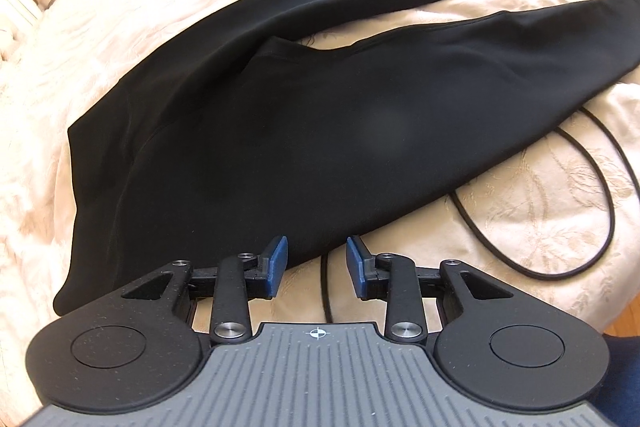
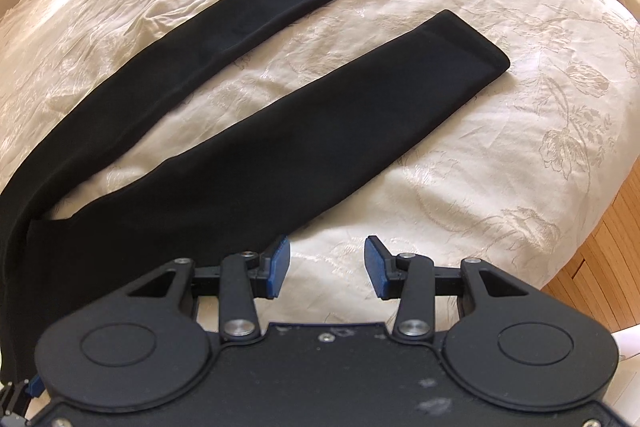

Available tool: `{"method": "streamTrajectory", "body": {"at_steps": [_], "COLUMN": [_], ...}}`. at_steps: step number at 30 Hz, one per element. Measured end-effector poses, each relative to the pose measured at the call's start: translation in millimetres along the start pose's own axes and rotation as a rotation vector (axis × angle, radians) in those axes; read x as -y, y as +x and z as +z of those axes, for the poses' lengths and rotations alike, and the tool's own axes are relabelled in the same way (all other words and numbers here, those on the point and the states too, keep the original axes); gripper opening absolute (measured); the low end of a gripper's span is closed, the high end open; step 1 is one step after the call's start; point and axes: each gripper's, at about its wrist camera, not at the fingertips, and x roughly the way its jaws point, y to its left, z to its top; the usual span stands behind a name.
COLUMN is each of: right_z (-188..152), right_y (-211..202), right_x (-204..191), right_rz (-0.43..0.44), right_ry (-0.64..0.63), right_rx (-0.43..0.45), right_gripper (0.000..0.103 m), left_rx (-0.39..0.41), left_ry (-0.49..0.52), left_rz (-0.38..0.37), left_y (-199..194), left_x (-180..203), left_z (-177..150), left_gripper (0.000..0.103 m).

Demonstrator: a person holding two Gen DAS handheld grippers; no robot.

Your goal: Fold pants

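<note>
Black pants [image 1: 280, 131] lying flat on cream bedspread [image 1: 120, 39], legs spread apart. My left claw [image 1: 316, 259] hovering released over near waist-side edge; my right claw [image 2: 327, 267] hanging released beside nearer leg, gripping nothing. Black cable [image 1: 600, 211] looping on bedspread.

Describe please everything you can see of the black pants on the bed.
The black pants look like soft, matte, smooth fabric. They lie unfolded and flat on the cream embroidered bedspread, the waist end toward the left, the two legs spread apart in a narrow V with bedspread showing between them. Both hems lie flat, with a stitched edge. Mild wrinkles show near the crotch. A thin black cable runs out from under the nearer leg's edge. Neither gripper grips the fabric; only the bedspread and cable touch it.
</note>
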Motion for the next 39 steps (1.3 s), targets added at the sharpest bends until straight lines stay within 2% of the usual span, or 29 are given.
{"method": "streamTrajectory", "body": {"at_steps": [11, 14, 15, 20, 25, 27, 28, 29, 33, 39], "right_z": [37.8, 46.9, 50.0, 61.6, 68.9, 72.8, 75.6, 78.1, 87.8, 82.9], "right_y": [36.4, 44.9, 48.5, 69.7, 83.1, 86.6, 87.8, 87.2, 72.3, 42.1], "right_x": [58.0, 68.6, 71.6, 83.3, 93.4, 96.5, 98.0, 98.0, 91.8, 84.1], "right_rz": [-0.039, -0.034, -0.028, -0.002, 0.063, 0.105, 0.143, 0.166, 0.196, 0.175], "right_ry": [0.160, 0.189, 0.198, 0.247, 0.339, 0.373, 0.386, 0.389, 0.349, 0.277], "right_rx": [-0.012, -0.009, -0.008, -0.038, -0.067, -0.072, -0.067, -0.058, 0.002, 0.054], "right_gripper": [0.044, 0.044, 0.044, 0.044, 0.045, 0.040, 0.020, 0.006, 0.004, 0.004], "left_rx": [-0.029, -0.027, -0.028, -0.045, -0.053, -0.050, -0.047, -0.047, -0.030, 0.008], "left_ry": [0.064, 0.061, 0.054, -0.034, -0.097, -0.097, -0.099, -0.102, -0.105, -0.054], "left_rz": [0.017, 0.010, 0.010, -0.018, -0.022, -0.015, -0.011, -0.011, -0.011, -0.031], "left_y": [23.6, 25.5, 24.1, 22.1, 14.9, 10.4, 7.9, 6.4, -2.1, -32.2], "left_x": [20.3, 21.7, 21.8, 12.4, 0.8, -0.9, -0.7, -2.9, -8.6, -11.7], "left_z": [15.0, 19.6, 19.1, 28.0, 33.5, 37.2, 38.6, 41.2, 44.0, 34.7], "left_gripper": [0.032, 0.026, 0.020, 0.010, 0.009, 0.009, 0.009, 0.009, 0.009, 0.008]}}
